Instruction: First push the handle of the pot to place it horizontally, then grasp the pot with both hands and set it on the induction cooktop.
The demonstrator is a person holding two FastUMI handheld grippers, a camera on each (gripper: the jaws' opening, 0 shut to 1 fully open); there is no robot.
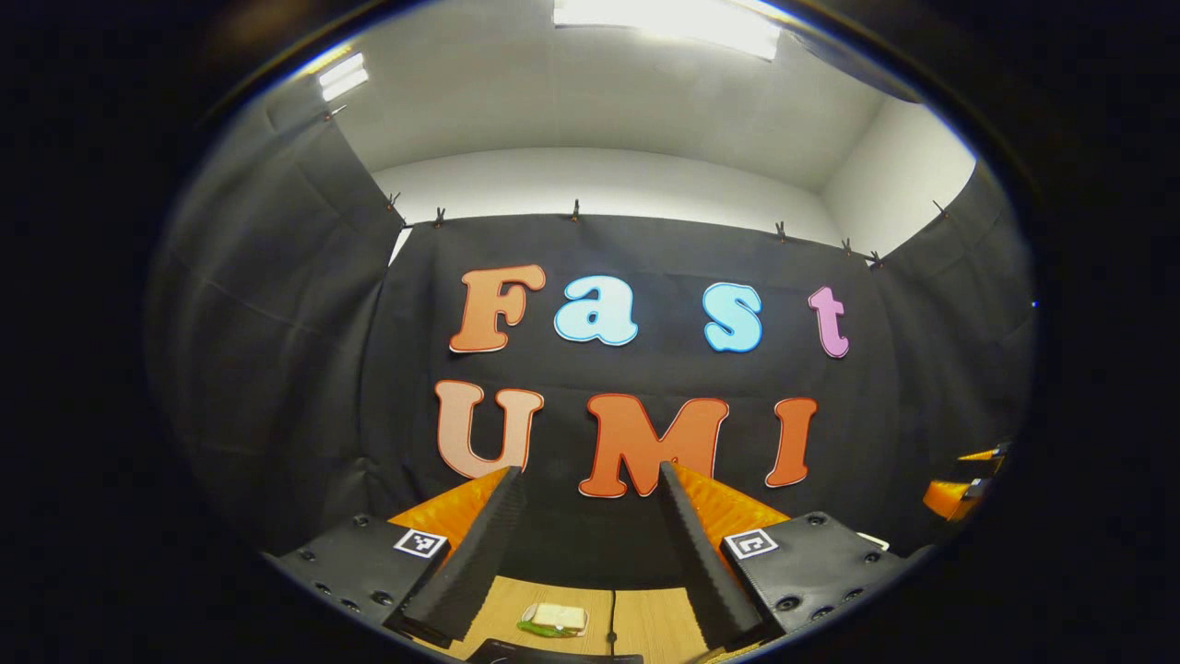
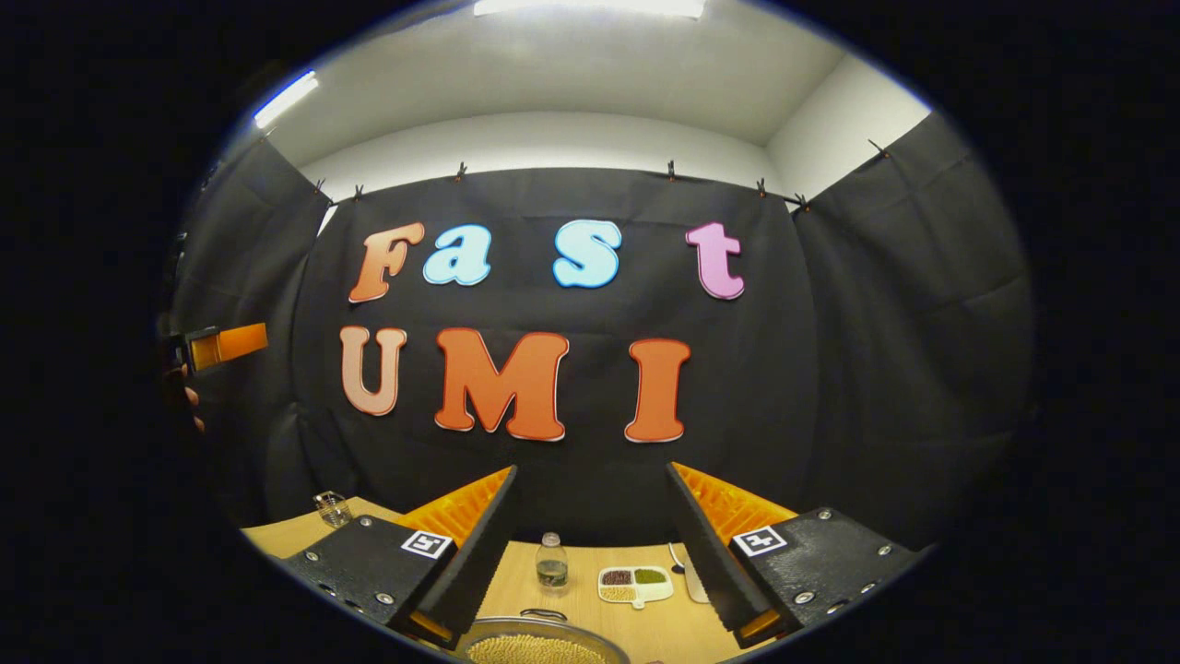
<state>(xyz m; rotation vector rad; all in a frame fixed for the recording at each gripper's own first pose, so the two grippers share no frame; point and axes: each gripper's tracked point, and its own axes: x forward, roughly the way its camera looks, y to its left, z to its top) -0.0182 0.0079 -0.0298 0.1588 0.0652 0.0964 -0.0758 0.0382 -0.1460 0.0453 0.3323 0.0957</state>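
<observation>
The pot (image 2: 535, 648) sits at the very bottom of the right gripper view, a metal rim around yellowish grains, with a small loop handle (image 2: 544, 613) at its far rim. My right gripper (image 2: 592, 472) is raised above and behind it, open, with nothing between its fingers. My left gripper (image 1: 590, 475) is also open and empty, held high and facing the booth wall. A dark flat edge (image 1: 553, 658) under it may be the induction cooktop; too little shows to tell. The left gripper (image 2: 221, 346) appears far left, held by a hand (image 2: 189, 397).
On the wooden table (image 2: 516, 576) beyond the pot stand a small clear bottle (image 2: 551, 563), a white divided dish of beans (image 2: 634, 583) and a glass beaker (image 2: 332, 507). Below my left gripper lie a pale and green sandwich-like item (image 1: 553, 618) and a black cable (image 1: 611, 616).
</observation>
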